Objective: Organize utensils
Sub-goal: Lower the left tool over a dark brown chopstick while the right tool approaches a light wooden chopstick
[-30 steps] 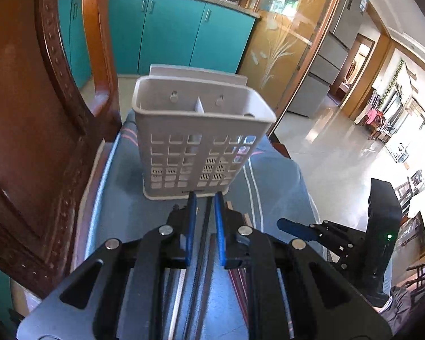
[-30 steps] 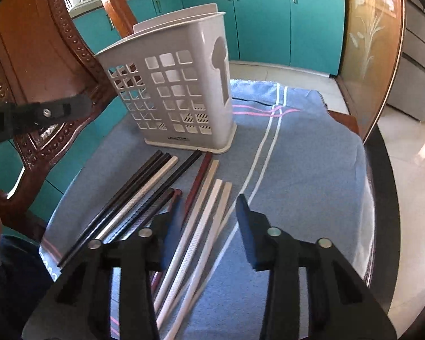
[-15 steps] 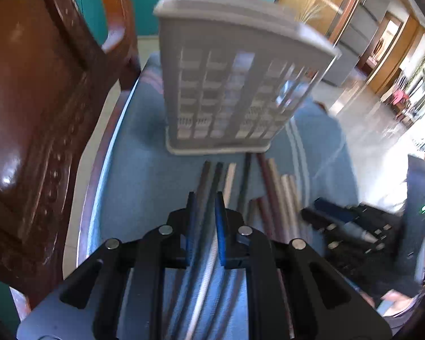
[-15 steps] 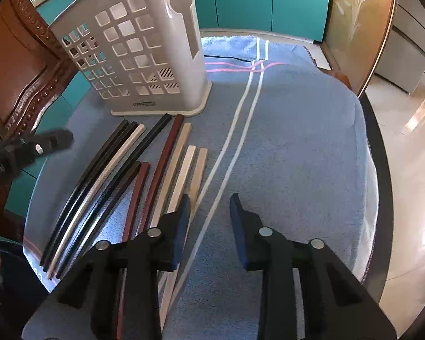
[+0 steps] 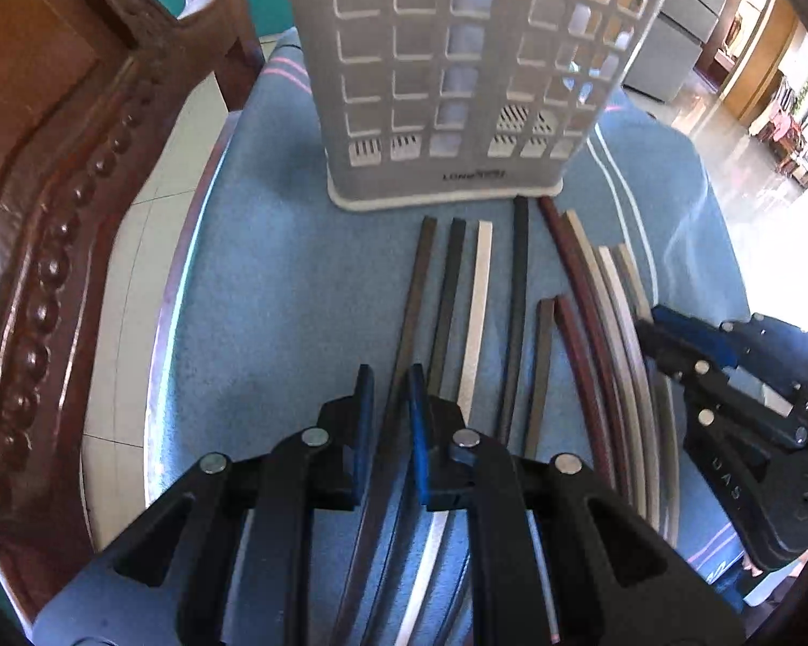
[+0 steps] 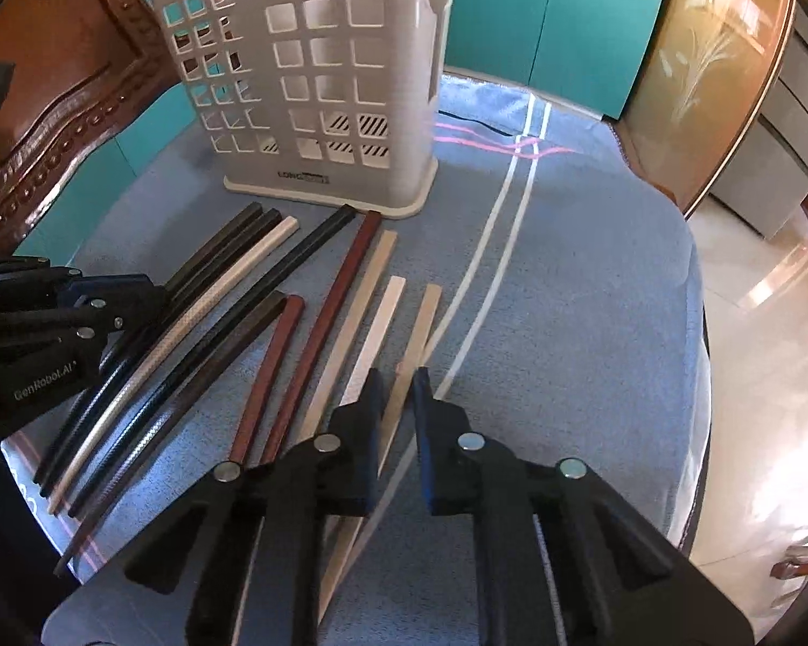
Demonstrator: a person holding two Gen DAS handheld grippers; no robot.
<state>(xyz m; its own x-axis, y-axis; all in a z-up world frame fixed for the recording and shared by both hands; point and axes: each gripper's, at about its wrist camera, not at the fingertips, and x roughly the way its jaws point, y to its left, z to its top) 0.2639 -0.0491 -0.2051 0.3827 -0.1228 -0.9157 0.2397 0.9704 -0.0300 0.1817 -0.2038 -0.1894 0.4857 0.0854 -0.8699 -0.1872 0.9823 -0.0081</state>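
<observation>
Several chopsticks, black, white, red-brown and beige, lie side by side on a blue cloth (image 6: 565, 323) in front of a grey slotted utensil basket (image 5: 436, 81) (image 6: 318, 81). My right gripper (image 6: 398, 374) is down at the rightmost beige chopstick (image 6: 425, 317); its jaws are closing, the stick lies between them and the pads touch its sides. My left gripper (image 5: 390, 371) is shut to a narrow slit low over the leftmost dark brown chopstick (image 5: 420, 280), which shows through the gap. Each gripper also shows in the other's view, left gripper (image 6: 151, 290), right gripper (image 5: 646, 323).
A carved wooden chair (image 5: 54, 188) (image 6: 54, 107) stands close along the table's left side. The round table's dark rim (image 6: 700, 377) drops off to tiled floor on the right. Teal cabinets (image 6: 538, 27) stand behind the basket.
Both grippers have come down toward the chopsticks, the left one by much more. The right jaws have narrowed from wide apart to a slit around the beige chopstick. The left jaws stayed shut.
</observation>
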